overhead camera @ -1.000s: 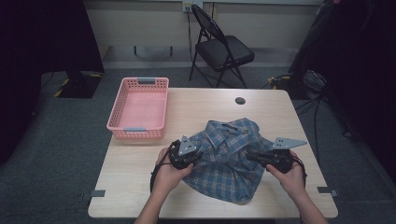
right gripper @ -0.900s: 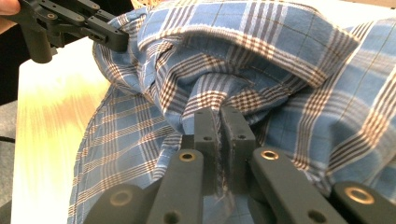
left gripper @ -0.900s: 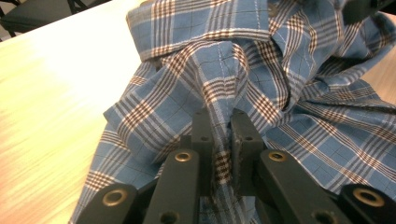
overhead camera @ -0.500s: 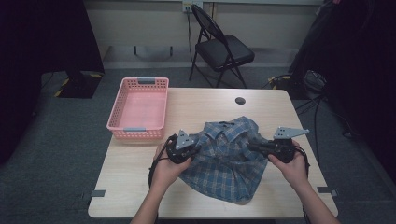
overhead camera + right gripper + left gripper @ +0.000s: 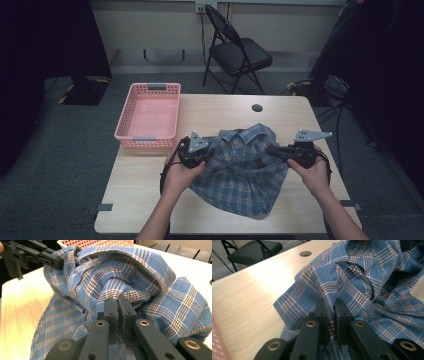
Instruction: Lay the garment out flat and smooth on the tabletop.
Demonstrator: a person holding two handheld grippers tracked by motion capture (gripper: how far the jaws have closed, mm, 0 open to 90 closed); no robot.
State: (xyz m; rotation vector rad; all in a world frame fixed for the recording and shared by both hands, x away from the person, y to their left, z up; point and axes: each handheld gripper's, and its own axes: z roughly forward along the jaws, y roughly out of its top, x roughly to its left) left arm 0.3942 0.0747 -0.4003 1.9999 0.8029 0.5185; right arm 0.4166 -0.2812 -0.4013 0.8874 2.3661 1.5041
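Blue plaid cotton shirt: crumpled, table centre, long axis strung between both grippers. Left gripper clenched on its left edge; right gripper clenched on its right. Pink plastic basket lies far-left, nearer the left hand.

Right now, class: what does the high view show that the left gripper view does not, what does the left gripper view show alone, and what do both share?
High view alone: the pink basket's full outline, both hands, and the right gripper. Left gripper view alone: the left gripper pinching a fold, and a shirt button. Both: the blue plaid shirt, the wooden table with its round hole, and the folding chair.
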